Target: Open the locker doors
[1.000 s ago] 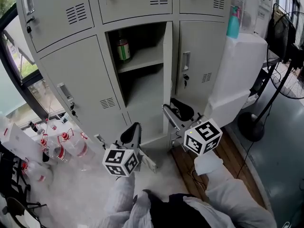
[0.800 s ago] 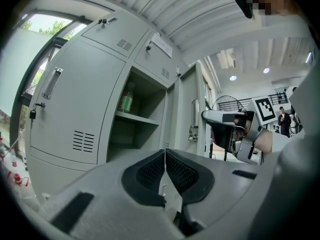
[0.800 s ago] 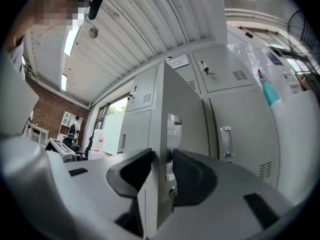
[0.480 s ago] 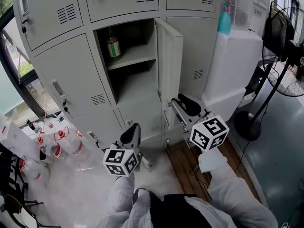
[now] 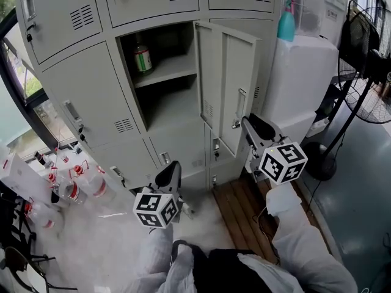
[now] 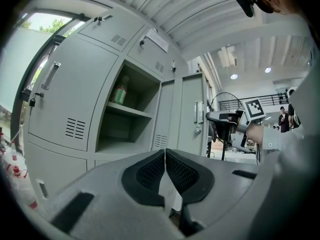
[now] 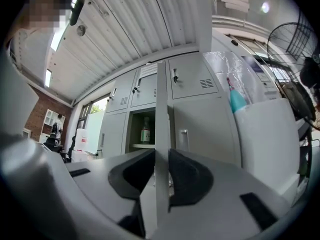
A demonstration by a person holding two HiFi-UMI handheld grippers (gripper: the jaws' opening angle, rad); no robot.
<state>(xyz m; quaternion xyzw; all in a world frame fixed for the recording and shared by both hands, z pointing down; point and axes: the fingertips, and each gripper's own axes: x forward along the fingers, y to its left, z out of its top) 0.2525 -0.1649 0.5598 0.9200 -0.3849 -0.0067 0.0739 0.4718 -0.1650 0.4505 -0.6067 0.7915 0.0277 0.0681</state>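
The right gripper [image 7: 161, 170] has just been closing its jaws, seemingly clamped on the edge of the middle locker door [image 5: 227, 78], which stands wide open. The left gripper [image 6: 165, 170] is clenched and empty. Next: release and grasp a closed door's handle [image 5: 71, 110].

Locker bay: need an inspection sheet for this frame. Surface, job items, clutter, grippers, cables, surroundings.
Surface: pale floor, with wooden boards at right.
Job's things: middle locker door stands open; neighbouring doors are shut.
Clutter: bottle on the open locker's shelf; red-capped bottles on the floor, left.
Grippers: right gripper fingers have just been closing and are clamped on the open door's edge; left gripper fingers together, empty.
Cables: thin cord on the floor by the fan base.
Surroundings: white unit with a teal spray bottle on top; standing fan at right.
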